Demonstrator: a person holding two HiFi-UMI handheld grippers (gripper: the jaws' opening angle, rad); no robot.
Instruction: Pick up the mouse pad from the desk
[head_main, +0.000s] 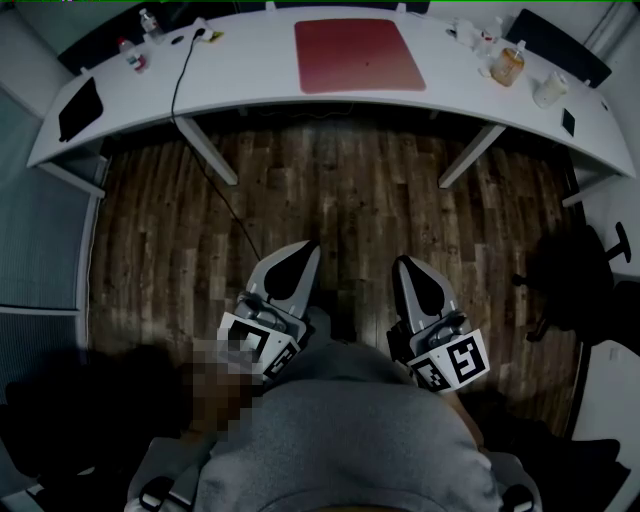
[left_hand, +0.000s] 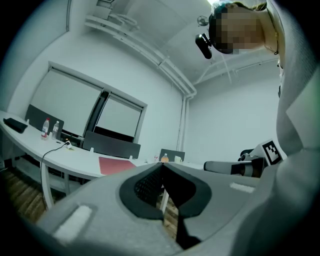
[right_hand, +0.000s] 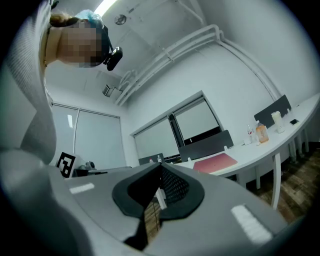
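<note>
Left gripper (head_main: 305, 250) and right gripper (head_main: 405, 265), jaws together and empty, stand well short of the pad (head_main: 358, 54) on the counter (head_main: 250, 70), about equally far, flanking its centreline.

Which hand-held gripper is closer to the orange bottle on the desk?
Right. In the head view, the right hand-held gripper is below and somewhat left of the orange bottle. The left hand-held gripper is even farther left, so it is farther away.

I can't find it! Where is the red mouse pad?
Head view, top centre: the mouse pad lies flat on the white desk, between the black cable (left) and the orange bottle (right).
</note>
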